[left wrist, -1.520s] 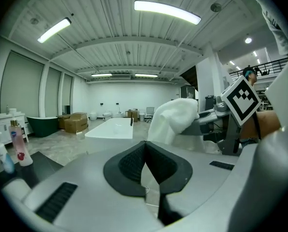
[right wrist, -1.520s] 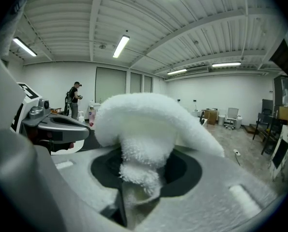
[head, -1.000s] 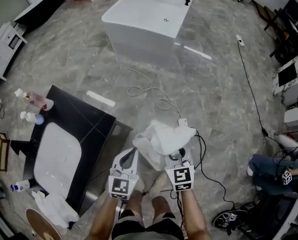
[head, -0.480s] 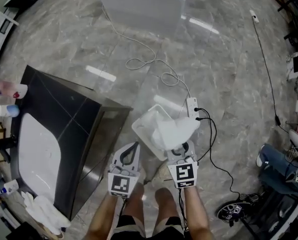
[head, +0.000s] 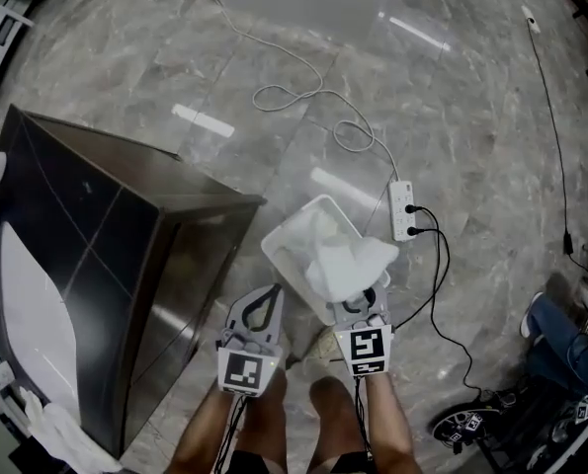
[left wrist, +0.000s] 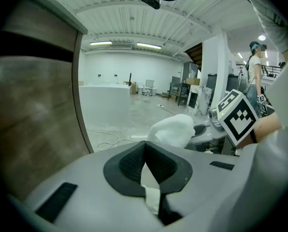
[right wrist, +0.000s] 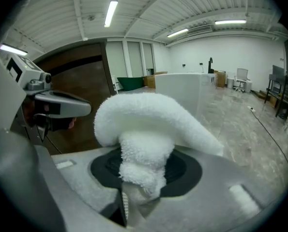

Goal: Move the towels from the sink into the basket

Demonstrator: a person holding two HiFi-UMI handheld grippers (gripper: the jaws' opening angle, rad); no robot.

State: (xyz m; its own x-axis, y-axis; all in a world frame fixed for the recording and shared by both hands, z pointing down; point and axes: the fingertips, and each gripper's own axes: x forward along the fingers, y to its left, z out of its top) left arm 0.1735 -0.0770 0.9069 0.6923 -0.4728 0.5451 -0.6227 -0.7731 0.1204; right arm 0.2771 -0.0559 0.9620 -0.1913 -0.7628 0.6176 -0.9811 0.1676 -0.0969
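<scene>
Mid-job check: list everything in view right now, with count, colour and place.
basket: one, white, on the floor ahead
towel: one, white, over the basket's near edge
towel heap: one, white, beside the sink, bottom left
sink: one, white, set in the counter
counter: one, black, left
power strip: one, white, on the floor right of the basket
cable: one, white, looped on the floor beyond
left tool: grey, shut, empty
right tool: grey, shut on the towel
</scene>
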